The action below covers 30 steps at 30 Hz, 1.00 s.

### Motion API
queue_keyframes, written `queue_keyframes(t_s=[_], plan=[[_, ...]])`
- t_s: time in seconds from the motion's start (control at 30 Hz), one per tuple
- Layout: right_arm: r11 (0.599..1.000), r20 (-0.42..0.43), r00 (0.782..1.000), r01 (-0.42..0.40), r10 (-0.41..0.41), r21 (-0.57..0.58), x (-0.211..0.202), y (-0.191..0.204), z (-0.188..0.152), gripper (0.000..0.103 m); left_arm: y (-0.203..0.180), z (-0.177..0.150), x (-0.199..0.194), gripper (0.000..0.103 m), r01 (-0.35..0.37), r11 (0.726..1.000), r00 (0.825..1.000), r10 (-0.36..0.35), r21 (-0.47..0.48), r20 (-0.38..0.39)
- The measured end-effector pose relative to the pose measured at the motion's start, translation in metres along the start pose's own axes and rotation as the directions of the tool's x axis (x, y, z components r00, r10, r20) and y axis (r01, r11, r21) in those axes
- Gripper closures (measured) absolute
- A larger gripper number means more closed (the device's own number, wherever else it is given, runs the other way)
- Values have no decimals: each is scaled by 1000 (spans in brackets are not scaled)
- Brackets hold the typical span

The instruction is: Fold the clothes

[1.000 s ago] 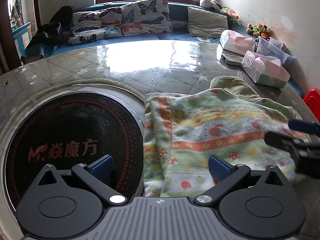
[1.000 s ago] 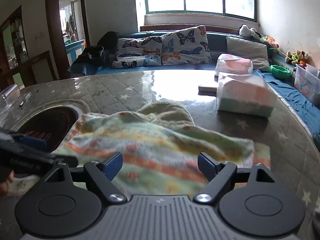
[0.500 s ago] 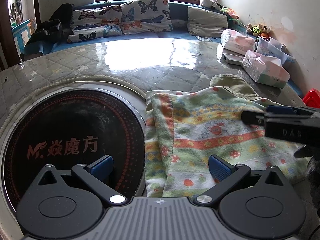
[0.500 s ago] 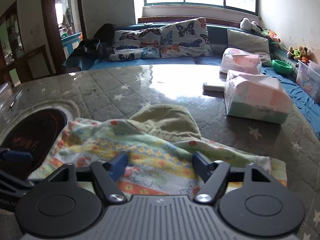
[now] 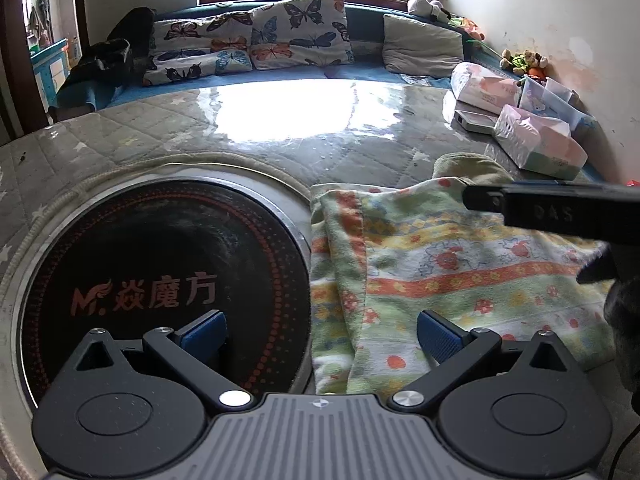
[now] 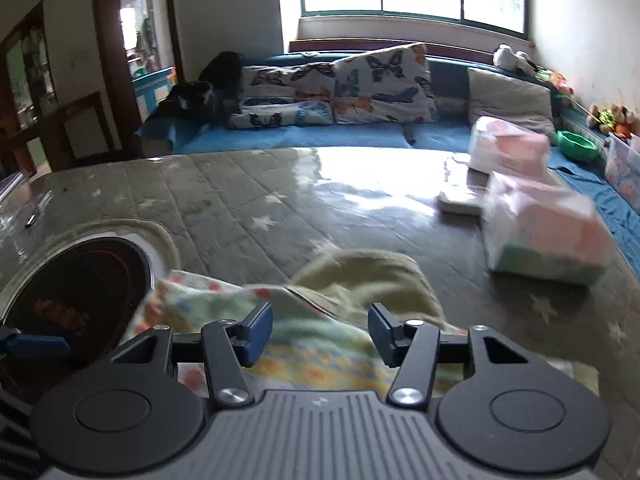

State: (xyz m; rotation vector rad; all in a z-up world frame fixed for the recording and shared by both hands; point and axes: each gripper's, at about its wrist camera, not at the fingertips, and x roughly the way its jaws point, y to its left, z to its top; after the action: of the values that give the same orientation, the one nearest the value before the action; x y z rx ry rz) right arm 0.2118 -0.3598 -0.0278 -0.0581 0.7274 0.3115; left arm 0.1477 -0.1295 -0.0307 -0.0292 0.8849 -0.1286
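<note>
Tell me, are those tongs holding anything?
No. Both the left tongs and right tongs are open above the cloth, gripping nothing.

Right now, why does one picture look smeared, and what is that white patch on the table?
Right wrist view: motion blur smears the pink tissue box and flowery striped towel. Left wrist view: sharp; window glare whitens the glossy quilted table cover; fisheye bends edges.

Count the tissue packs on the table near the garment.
2: the nearer tissue pack sits right of the patterned garment; the farther tissue pack lies behind it at the table edge. None seems hidden.
</note>
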Motion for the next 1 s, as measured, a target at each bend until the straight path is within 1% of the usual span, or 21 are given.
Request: queue_keyframes(t_s=[0.03,0.07,0.17,0.37,0.43,0.5,0.53,0.67,0.7,0.8,1.0], plan=[[1000,-12,1000,-2,2,-9,6,4,1,62,1,0,0,0,-1,1000,1000,1,-2,0],[1000,-26,1000,-4,3,-18,12,7,2,63,1,0,0,0,-3,1000,1000,3,-4,-1],[999,-31,999,6,-7,-33,22,12,4,63,4,-2,0,0,-8,1000,1000,8,-8,-2],[999,-19,1000,-18,17,-49,9,19,8,63,9,-2,-2,0,-6,1000,1000,6,-15,-2],[997,-42,999,-37,34,-72,7,22,3,62,9,-2,-3,0,-5,1000,1000,5,-17,-2],[993,-54,998,-31,25,-111,6,26,-5,62,8,-2,-2,0,-7,1000,1000,7,-18,-3],[990,-46,999,-19,12,-136,3,29,-8,62,8,-3,-2,0,-8,1000,1000,8,-18,-3],[992,-11,999,-36,35,-122,-20,28,-12,61,8,-4,-7,0,-12,1000,1000,12,-17,4],[992,-4,1000,-30,30,-123,-27,27,-14,60,9,-4,-9,0,-12,1000,1000,12,-16,5],[992,7,999,-34,36,-124,-46,25,-23,56,10,-6,-13,0,-14,1000,1000,14,-19,10],[993,9,999,-29,30,-114,-77,27,-57,54,9,-13,-19,0,-13,1000,1000,13,-19,17]])
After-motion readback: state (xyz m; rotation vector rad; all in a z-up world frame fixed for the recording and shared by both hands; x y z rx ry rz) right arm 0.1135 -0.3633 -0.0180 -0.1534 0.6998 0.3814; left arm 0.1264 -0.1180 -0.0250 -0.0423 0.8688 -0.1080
